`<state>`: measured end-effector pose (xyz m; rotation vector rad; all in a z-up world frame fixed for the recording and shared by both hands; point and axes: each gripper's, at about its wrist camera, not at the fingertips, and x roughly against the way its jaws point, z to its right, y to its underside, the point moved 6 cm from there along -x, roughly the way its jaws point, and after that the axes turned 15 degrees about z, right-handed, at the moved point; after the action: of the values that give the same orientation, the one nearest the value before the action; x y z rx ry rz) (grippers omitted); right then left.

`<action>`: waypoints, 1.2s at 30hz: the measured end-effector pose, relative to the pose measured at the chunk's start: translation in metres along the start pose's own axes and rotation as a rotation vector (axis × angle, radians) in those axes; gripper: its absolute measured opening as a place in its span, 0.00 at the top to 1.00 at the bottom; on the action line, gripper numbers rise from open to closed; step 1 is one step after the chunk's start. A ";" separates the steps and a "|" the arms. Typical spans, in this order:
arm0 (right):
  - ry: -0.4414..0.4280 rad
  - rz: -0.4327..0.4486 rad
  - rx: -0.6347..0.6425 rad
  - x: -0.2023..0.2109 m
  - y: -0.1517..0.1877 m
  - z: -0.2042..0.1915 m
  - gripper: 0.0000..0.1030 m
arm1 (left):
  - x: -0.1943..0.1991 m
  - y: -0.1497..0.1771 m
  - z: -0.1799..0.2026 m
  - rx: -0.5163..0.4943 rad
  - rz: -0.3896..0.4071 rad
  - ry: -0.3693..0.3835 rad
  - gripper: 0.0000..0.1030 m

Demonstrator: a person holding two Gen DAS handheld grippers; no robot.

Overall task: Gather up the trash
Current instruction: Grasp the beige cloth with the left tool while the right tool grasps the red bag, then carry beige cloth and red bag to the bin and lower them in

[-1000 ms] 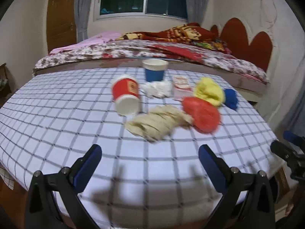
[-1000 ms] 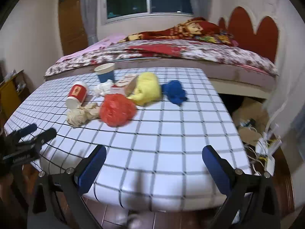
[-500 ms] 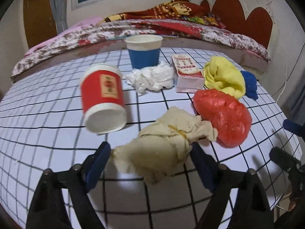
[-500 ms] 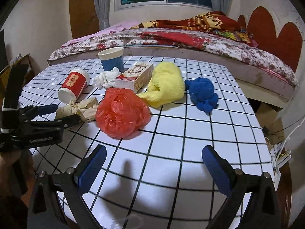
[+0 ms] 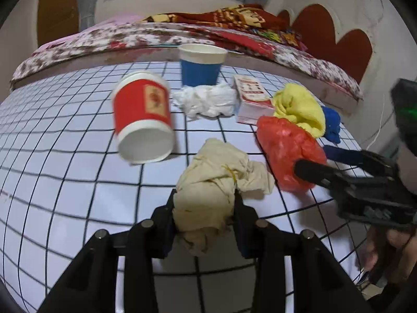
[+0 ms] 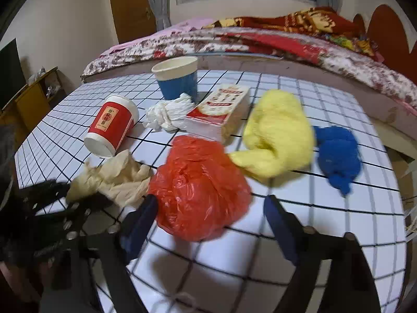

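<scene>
I'm clamping the left gripper (image 5: 204,206) on the beige wad (image 5: 208,182); both pads are pressing into its near end, and the rest of it is lying on the table (image 5: 65,156). The right gripper (image 6: 208,224) is closing around the red bag (image 6: 198,187). The bag is sitting between the jaws, the left pad is at its edge, the right pad is clear of it, so I'm not calling it a grip yet. In the left view the right gripper is coming in from the right side, with its near finger over the bag's lower right.

Bag and wad are lying side by side, touching or nearly. The red cup (image 5: 143,122) is lying on its side just behind the wad, open mouth toward the camera. The blue cup (image 5: 200,65) is standing upright further back, with the white tissue (image 5: 206,100) in front of it. The box (image 6: 221,112) is lying flat just beside the tissue. The yellow cloth (image 6: 276,135) is sitting just behind the bag, and the blue cloth (image 6: 338,156) is beside the yellow one. A bed (image 6: 260,39) is running behind the table.
</scene>
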<state>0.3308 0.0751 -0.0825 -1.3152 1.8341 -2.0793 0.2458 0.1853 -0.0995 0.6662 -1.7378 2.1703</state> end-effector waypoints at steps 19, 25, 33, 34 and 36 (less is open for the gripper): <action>0.023 0.097 -0.054 0.072 0.021 0.010 0.79 | 0.044 0.004 0.030 -0.029 0.101 0.030 0.62; 0.070 0.131 -0.082 0.119 0.033 0.026 0.79 | 0.060 0.011 0.059 -0.034 0.109 0.068 0.62; 0.107 0.163 -0.112 0.162 0.046 0.035 0.79 | 0.082 0.012 0.087 -0.054 0.127 0.107 0.62; 0.114 0.170 -0.116 0.168 0.047 0.037 0.79 | 0.084 0.012 0.090 -0.057 0.129 0.108 0.62; 0.124 0.178 -0.123 0.176 0.048 0.041 0.79 | 0.088 0.012 0.095 -0.068 0.133 0.111 0.62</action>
<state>0.2233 -0.0693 -0.0314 -1.0228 2.0747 -2.0263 0.1814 0.0844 -0.0476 0.4156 -1.8352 2.1774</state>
